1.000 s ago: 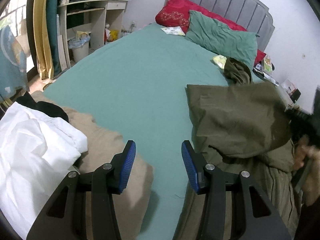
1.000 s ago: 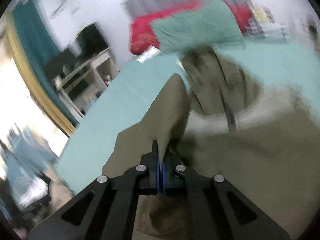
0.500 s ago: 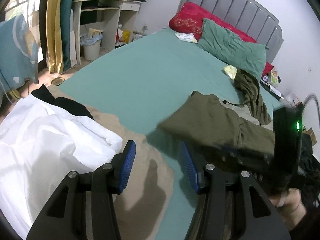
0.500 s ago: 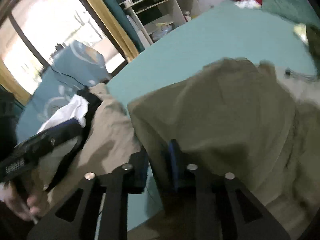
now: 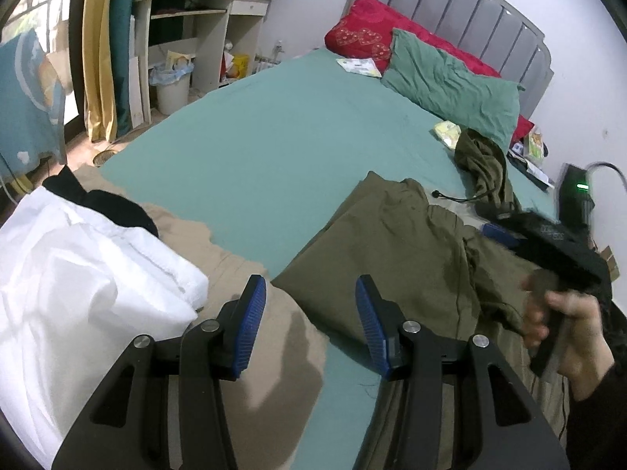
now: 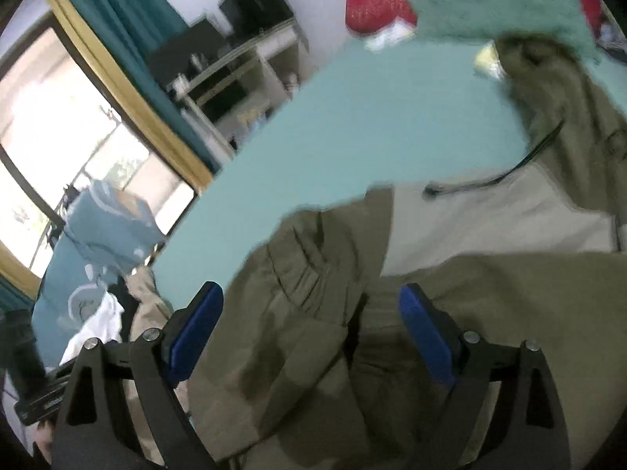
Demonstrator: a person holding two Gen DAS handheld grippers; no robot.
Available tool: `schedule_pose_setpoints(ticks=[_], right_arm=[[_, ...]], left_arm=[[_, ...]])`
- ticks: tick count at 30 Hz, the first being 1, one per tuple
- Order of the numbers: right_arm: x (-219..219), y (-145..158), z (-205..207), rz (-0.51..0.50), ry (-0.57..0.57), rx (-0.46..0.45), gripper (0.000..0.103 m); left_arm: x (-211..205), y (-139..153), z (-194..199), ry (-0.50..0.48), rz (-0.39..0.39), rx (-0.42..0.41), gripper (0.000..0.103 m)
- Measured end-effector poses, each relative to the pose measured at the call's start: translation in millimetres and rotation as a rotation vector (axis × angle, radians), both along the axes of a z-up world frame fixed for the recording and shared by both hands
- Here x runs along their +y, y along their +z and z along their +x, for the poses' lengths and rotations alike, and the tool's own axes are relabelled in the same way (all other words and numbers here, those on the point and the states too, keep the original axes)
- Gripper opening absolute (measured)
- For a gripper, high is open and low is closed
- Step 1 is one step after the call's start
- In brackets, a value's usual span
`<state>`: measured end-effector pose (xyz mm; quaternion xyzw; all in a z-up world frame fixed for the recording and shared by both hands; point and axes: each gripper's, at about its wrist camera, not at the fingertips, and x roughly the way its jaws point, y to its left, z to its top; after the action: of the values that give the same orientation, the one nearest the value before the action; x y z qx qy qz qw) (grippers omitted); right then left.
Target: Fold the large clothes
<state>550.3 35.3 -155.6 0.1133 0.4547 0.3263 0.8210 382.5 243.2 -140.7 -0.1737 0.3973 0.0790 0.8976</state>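
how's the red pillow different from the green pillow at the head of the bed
The red heart-patterned pillow lies against the grey headboard; the plain green wrinkled pillow lies in front, partly covering it. The red one shows a shiny heart print, the green one only creases. Both rest on the teal bed sheet.

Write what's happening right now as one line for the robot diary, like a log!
step: fold olive garment | left gripper: open, empty | right gripper: open above garment | garment: lying on green bed, partly folded

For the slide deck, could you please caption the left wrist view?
Open left gripper above the bed, between a tan garment and the olive jacket.
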Motion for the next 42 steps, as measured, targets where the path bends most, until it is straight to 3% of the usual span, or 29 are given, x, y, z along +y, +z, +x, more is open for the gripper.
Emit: schedule_pose_setpoints(ticks=[1, 3, 5, 8, 11, 16, 20, 24, 27, 32, 37, 38, 40, 42], right_arm=[[11, -10, 7, -0.029, 0.004, 0.039, 0.089], [21, -18, 9, -0.038, 0.016, 0.043, 0.04], [22, -17, 2, -0.095, 0.007, -0.005, 0.031], [7, 7, -11, -0.12, -0.027, -0.114, 0.029], [-29, 41, -24, -0.192, -0.13, -0.23, 0.029], [-127, 68, -44, -0.278, -0.342, -0.337, 0.029], [-202, 64, -63, -0.304, -0.521, -0.331, 0.029], [-271, 31, -83, -0.373, -0.718, -0.283, 0.029], [-314, 8, -90, -0.364, -0.82, -0.196, 0.03], [-336, -21, -89, -0.354, -0.776, -0.064, 0.042], [-352, -11, -102, -0.347, -0.736, -0.103, 0.047], [-351, -9, -104, -0.357, -0.726, -0.12, 0.047], [-347, -10, -105, -0.383, -0.688, -0.144, 0.047], [-340, -21, -98, -0.419, -0.634, -0.107, 0.047]], left_arm=[[-2, 0, 2, -0.005, 0.003, 0.002, 0.05], [-4, -2, 3, -0.007, 0.008, 0.006, 0.05], [-7, -3, 4, -0.013, 0.014, 0.009, 0.05], [-13, -1, 5, -0.024, 0.016, 0.003, 0.05], [-22, 3, 4, -0.033, 0.025, -0.008, 0.05], [-39, 5, 5, -0.059, 0.024, -0.018, 0.05], [-60, 1, 10, -0.094, 0.046, -0.016, 0.05], [-83, -19, 25, -0.155, -0.074, 0.009, 0.05], [-106, -30, 31, -0.183, -0.057, 0.026, 0.05], [-130, -52, 38, -0.219, 0.024, 0.095, 0.05], [-132, -65, 49, -0.216, 0.024, 0.12, 0.05], [-133, -65, 51, -0.23, 0.046, 0.125, 0.047], [-134, -65, 50, -0.244, 0.061, 0.137, 0.029], [-132, -65, 47, -0.251, 0.081, 0.123, 0.022]])
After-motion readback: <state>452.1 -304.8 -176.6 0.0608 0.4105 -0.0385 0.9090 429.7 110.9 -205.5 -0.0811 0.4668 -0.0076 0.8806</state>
